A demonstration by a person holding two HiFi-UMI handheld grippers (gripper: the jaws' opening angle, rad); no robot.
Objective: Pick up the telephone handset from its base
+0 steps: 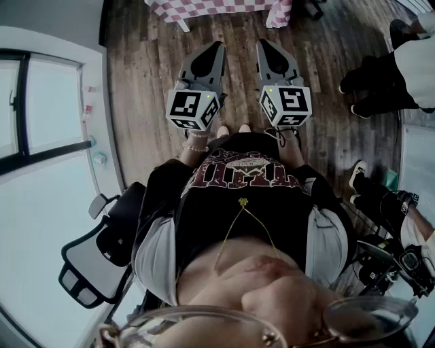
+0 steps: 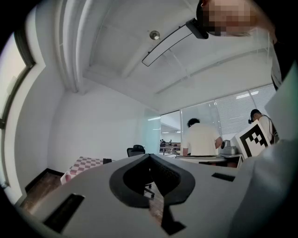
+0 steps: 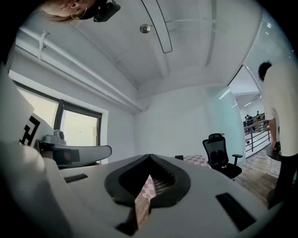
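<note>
No telephone handset or base shows anywhere, so which way it lies cannot be told; likely it is beyond the checkered table's (image 1: 224, 7) near edge. The left claw (image 1: 218, 45) and right claw (image 1: 262, 43), both pinched together and empty, point there side by side above the wooden floor (image 1: 146, 75), neither nearer.

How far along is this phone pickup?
Nothing looks done: no telephone shows in any view. In hand: the left gripper and right gripper are held out over the wooden floor, jaws shut, empty. Left: find the telephone, grip the handset, lift it.
</note>
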